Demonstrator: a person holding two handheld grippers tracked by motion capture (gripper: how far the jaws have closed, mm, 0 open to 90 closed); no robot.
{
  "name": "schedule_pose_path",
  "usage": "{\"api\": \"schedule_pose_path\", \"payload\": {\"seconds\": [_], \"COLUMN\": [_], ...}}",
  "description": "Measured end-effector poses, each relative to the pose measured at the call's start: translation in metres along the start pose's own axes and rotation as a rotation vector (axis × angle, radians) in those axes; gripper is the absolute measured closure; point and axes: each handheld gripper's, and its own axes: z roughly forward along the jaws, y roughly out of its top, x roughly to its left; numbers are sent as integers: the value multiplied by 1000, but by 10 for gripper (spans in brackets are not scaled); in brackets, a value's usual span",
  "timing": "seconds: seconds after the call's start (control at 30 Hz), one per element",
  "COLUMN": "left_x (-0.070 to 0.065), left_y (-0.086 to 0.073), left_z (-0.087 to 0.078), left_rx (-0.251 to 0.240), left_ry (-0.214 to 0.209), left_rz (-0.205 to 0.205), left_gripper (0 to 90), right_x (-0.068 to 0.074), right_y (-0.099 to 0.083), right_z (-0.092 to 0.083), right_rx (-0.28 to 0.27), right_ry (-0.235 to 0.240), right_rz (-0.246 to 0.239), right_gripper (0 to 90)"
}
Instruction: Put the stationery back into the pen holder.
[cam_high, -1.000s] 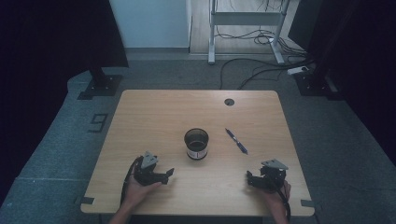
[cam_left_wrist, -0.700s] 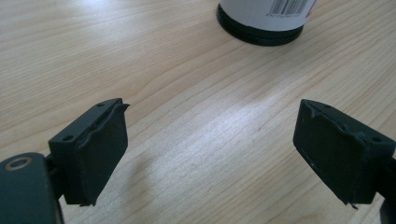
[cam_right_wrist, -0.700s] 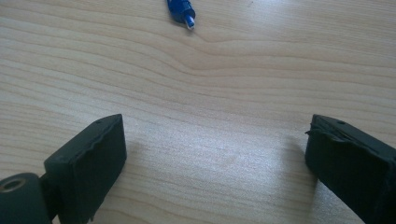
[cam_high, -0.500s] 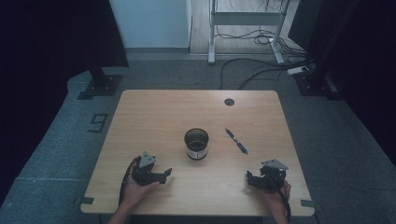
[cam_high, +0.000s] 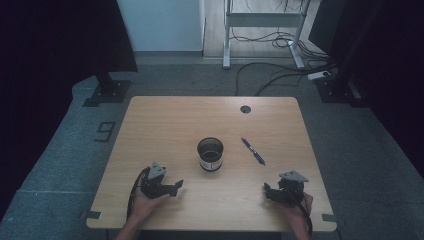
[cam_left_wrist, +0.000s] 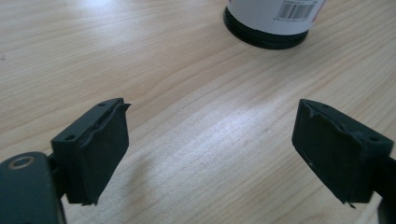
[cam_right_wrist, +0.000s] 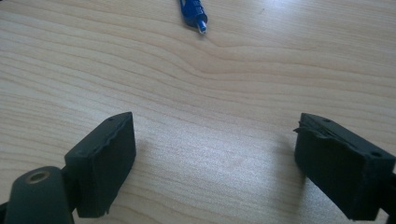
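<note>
A black cup (cam_high: 210, 154) with a white label stands open-topped at the middle of the wooden table (cam_high: 165, 120); its base (cam_left_wrist: 273, 23) is ahead in the left gripper view. A blue pen (cam_high: 253, 151) lies to the cup's right, its tip (cam_right_wrist: 192, 14) ahead in the right gripper view. My left gripper (cam_high: 175, 185) rests near the front left edge, open, nothing between its pads (cam_left_wrist: 212, 140). At the front right my right gripper (cam_high: 268, 189) is open too; its jaws have just been closing a little over bare wood (cam_right_wrist: 215, 154).
A round cable hole (cam_high: 245, 109) sits near the table's far edge. Beyond the table are a metal frame (cam_high: 262, 20) and loose cables (cam_high: 280, 75) on the grey floor, with dark stands at both sides.
</note>
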Motion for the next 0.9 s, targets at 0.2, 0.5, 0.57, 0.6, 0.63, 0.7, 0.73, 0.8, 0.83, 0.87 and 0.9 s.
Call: {"api": "schedule_pose_path", "payload": {"seconds": [0.2,0.5,0.57,0.6,0.63,0.7,0.73,0.8,0.83,0.87,0.9], "left_x": [0,6,8,8,9,10,9,9,9,9,9], "left_y": [1,-2,-2,-2,-2,-2,-2,-2,-2,-2,-2], "left_z": [-2,-7,-10,-10,-11,-11,-10,-10,-10,-10,-10], "left_rx": [-5,-10,-16,-16,-18,-15,-11,-9,-9,-9,-11], "left_ry": [3,5,8,8,9,9,6,3,1,1,0], "left_rz": [-1,-15,-24,-24,-25,-25,-24,-21,-22,-22,-24], "left_gripper": [118,118,118,120,120,121,122,122,122,122,123], "right_x": [0,2,2,2,2,3,3,3,4,5,6], "right_y": [3,28,34,37,40,45,47,52,54,56,59], "right_z": [-1,-14,-15,-15,-15,-15,-15,-14,-13,-13,-12], "right_rx": [5,-85,-101,-110,-113,-117,-119,-124,-127,-128,-129], "right_ry": [11,41,41,44,44,46,44,46,48,43,33], "right_rz": [2,14,34,37,37,32,30,31,33,33,32], "right_gripper": [197,196,188,188,187,182,179,174,168,158,155]}}
